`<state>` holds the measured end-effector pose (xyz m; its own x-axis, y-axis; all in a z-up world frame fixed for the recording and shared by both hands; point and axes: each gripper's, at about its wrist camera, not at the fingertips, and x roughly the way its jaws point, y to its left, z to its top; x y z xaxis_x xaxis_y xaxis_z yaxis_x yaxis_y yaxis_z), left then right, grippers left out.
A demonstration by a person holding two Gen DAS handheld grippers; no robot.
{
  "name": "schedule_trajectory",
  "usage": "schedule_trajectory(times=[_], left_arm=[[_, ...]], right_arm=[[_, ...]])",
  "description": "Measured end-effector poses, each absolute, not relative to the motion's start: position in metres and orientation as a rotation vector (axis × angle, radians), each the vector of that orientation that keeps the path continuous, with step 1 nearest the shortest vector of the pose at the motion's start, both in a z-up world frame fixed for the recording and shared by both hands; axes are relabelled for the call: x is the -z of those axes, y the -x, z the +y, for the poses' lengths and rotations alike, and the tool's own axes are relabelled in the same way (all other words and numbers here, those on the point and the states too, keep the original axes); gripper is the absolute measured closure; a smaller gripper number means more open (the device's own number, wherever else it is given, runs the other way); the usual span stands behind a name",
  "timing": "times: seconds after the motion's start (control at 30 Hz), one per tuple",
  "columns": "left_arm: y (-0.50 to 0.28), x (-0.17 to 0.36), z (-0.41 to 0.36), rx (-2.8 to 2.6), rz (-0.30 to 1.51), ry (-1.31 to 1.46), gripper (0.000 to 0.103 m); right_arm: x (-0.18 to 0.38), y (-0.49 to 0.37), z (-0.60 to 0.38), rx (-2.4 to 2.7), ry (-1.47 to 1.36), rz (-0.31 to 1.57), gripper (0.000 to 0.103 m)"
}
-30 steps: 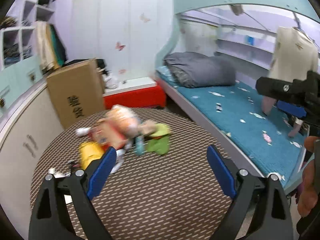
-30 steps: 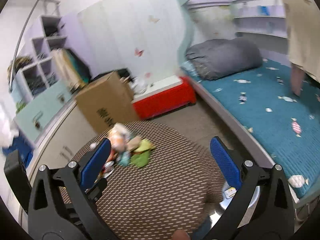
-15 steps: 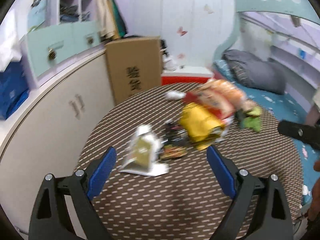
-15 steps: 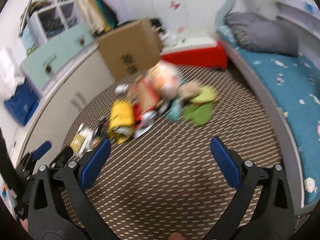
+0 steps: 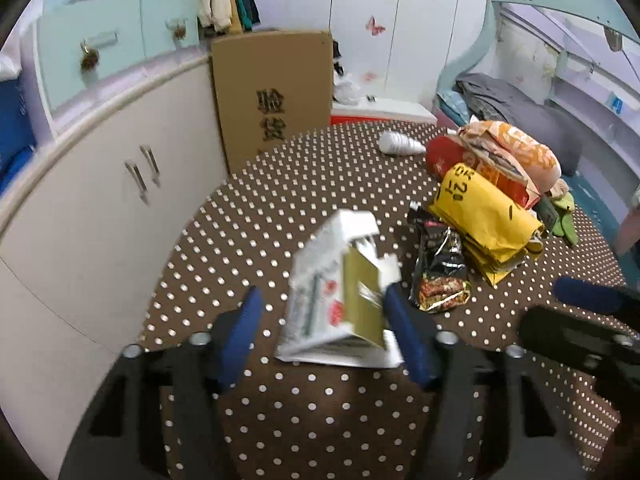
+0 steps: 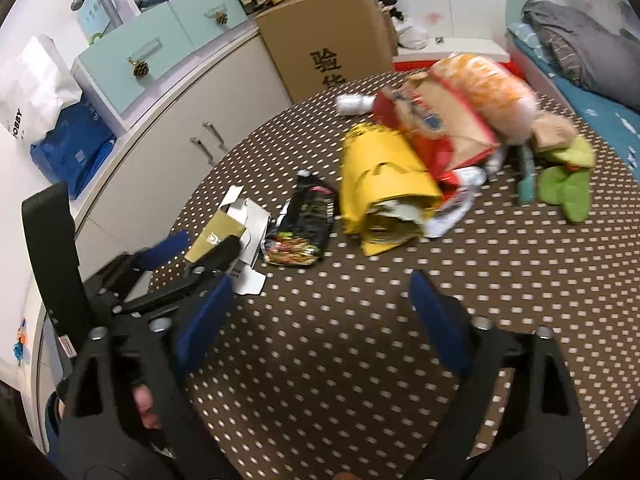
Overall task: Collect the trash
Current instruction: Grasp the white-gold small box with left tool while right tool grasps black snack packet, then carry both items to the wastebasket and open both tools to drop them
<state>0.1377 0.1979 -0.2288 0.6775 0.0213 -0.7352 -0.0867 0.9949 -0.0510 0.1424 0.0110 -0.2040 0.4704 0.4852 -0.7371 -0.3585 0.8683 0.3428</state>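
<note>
1. Trash is seen in the left wrist view, spread over a round table point(image 5: 280, 208) covered with a brown cloth dotted in white. A torn white and gold carton point(image 5: 340, 292) stands between the blue pads of the left gripper point(image 5: 324, 332), whose jaws are closing around it. The right pad appears to touch the carton's gold side, while the left pad is kept apart from it, so no firm grip is shown.
2. Just right of that gripper, a crumpled black snack wrapper point(image 5: 440, 264) is laid flat. Beyond it and further right, a yellow bag point(image 5: 484, 220) is leaned against a heap of red and orange bags point(image 5: 500, 156). A white bottle point(image 5: 400, 145) is laid on its side ahead, at the far rim. A cardboard box point(image 5: 272, 88) is stood behind the table, and white cupboards point(image 5: 100, 184) are seen to the left. The right gripper's black body point(image 5: 580, 332) is caught at the right edge.
3. In the right wrist view, the right gripper point(image 6: 320, 316) is held above bare cloth with nothing between its pads; its jaws are wide but closing. Ahead and to its left, the left gripper point(image 6: 200, 252) is seen at the carton point(image 6: 228, 232). The black wrapper point(image 6: 304, 228) lies ahead, the yellow bag point(image 6: 384, 192) beyond it, and green packets point(image 6: 564, 188) are found ahead to the right. A bed point(image 6: 600, 92) is seen at the far right.
</note>
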Motion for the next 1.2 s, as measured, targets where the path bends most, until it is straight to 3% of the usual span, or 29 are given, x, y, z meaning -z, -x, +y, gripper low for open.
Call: schedule_trajectory(times=[0.23,0.33,0.53,0.63,0.7,1.2], left_arm=[[-0.133,0.230,0.211,-0.077,0.820,0.083,0.056],[-0.132,0.230,0.216,-0.092,0.819,0.088,0.055],[-0.136,0.233,0.216,-0.108,0.840,0.087,0.051],[-0.136,0.234,0.215,-0.103,0.846,0.085,0.052],[-0.135,0.233,0.215,-0.090,0.838,0.084,0.054],[-0.098,0.202,0.194,-0.088,0.766,0.154,0.058]], right_arm=[[0.212,-0.161,0.039,-0.518,-0.168,0.942,0.037],[0.218,-0.171,0.048,-0.485,-0.172,0.953,0.045],[0.226,-0.181,0.069,-0.400,-0.027,0.914,0.055],[0.228,-0.180,0.067,-0.401,-0.013,0.901,0.066],[0.227,-0.179,0.059,-0.434,-0.053,0.914,0.082],[0.201,-0.126,-0.015,-0.589,-0.206,0.869,0.082]])
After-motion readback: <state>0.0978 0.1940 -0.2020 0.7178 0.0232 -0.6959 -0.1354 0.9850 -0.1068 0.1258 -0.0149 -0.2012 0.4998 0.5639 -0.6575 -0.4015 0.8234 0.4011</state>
